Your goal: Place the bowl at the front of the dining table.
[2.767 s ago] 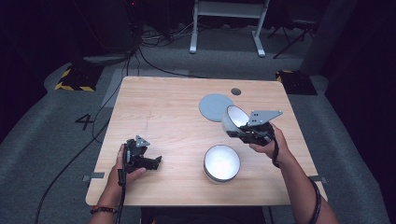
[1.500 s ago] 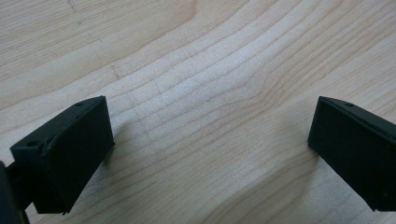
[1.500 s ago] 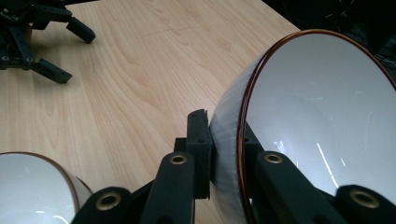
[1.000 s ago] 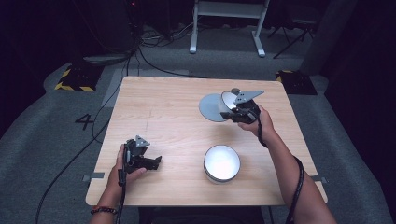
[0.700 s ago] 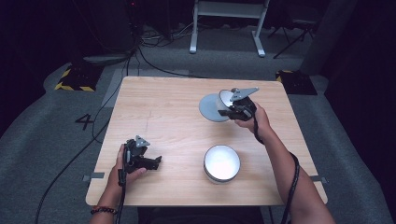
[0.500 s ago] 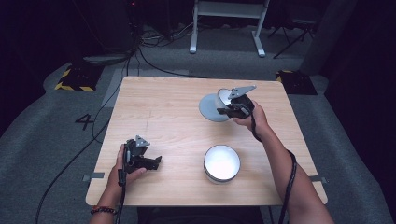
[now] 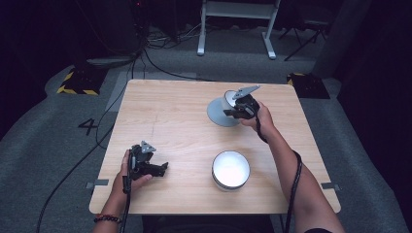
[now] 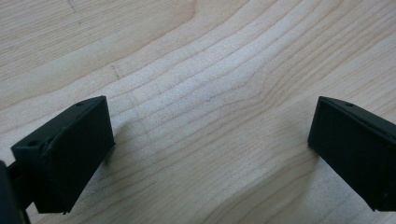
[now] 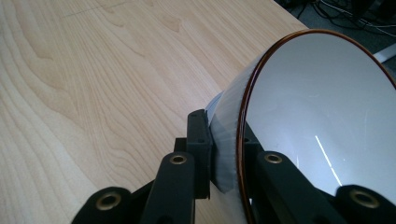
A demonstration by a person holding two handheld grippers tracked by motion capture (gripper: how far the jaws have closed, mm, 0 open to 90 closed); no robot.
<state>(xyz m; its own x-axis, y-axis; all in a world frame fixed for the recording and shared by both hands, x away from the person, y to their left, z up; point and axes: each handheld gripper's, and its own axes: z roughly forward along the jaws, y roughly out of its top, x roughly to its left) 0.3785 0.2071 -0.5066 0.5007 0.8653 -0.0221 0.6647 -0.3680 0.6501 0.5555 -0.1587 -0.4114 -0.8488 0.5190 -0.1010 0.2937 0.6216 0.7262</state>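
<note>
A light wooden table [image 7: 184,121] stands on a grey floor in a dark room, with cables trailing beyond its far edge. The right gripper [image 7: 241,108] clamps the wall of a small grey bowl [image 9: 322,107] with a brown rim, tilted on its side over a flat grey plate [image 7: 217,115] at the far right of the table; a second bowl [image 7: 231,169] sits upright near the front edge. The left gripper [image 7: 145,164] rests at the front left, jaws spread wide over bare wood, holding nothing.

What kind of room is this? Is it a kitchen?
Probably a recording studio or lab, not a kitchen: a lone wooden table on grey floor, cables trailing behind, hazard-striped blocks, dark surroundings.
</note>
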